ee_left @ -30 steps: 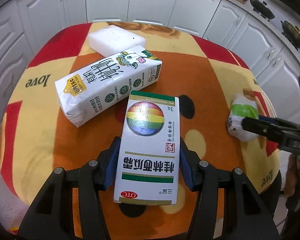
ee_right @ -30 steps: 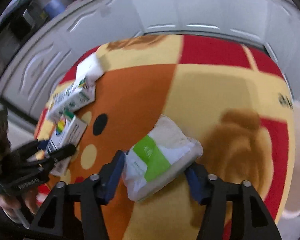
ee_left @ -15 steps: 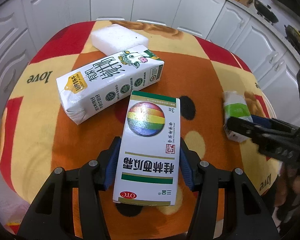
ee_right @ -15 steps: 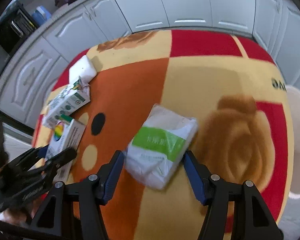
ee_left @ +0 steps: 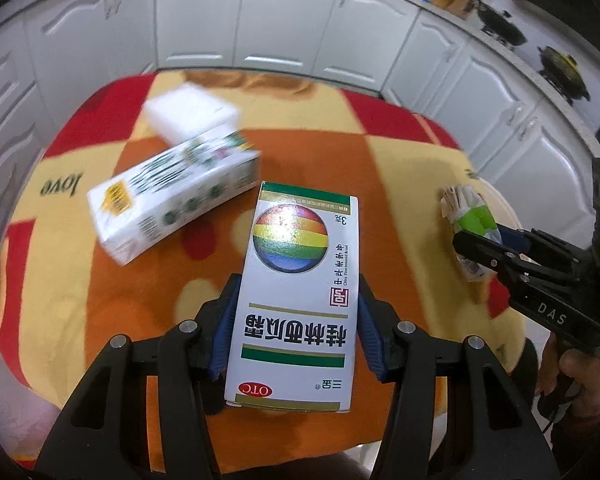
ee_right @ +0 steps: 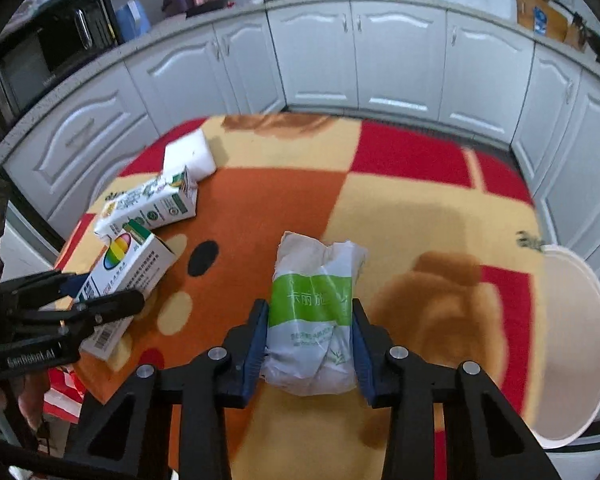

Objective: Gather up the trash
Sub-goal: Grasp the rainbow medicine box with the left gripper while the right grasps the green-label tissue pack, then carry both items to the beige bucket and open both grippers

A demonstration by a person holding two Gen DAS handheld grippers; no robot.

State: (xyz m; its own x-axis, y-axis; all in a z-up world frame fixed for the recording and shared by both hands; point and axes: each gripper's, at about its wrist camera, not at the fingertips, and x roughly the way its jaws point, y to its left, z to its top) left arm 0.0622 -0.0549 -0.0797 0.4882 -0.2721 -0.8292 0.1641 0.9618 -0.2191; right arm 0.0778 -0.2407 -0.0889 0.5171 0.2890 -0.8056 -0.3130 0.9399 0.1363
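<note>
Trash is already in both grippers: the left gripper [ee_left: 296, 332] is clamped on a medicine box [ee_left: 296, 300] across its long sides, and the right gripper [ee_right: 310, 336] has its jaws closing on a crumpled tissue pack [ee_right: 314, 312], whose soft wrapper is pinched between the blue pads [ee_right: 256, 340]. Both pieces sit directly between their own fingers, and each looks raised clear of the blanket [ee_right: 400, 208] that covers the table.

To do this step well, I judge the right squeeze should settle fully before the pack is carried; the wrapper is slack and could slide out if it is swung. The box is stiff and held near its lower half, so keeping it level should stop it pivoting between the pads. A white bin [ee_right: 576, 340] stands just right of the right gripper at the table edge, the likely drop point; bringing the pack over its rim before letting go would avoid a miss.

Ahead and to the left of the left gripper lie one milk carton [ee_left: 172, 204] on its side and, just beyond it and touching, one white foam block [ee_left: 190, 114]. Counted: one box, one tissue pack, one carton, one block, one bin, two grippers.
</note>
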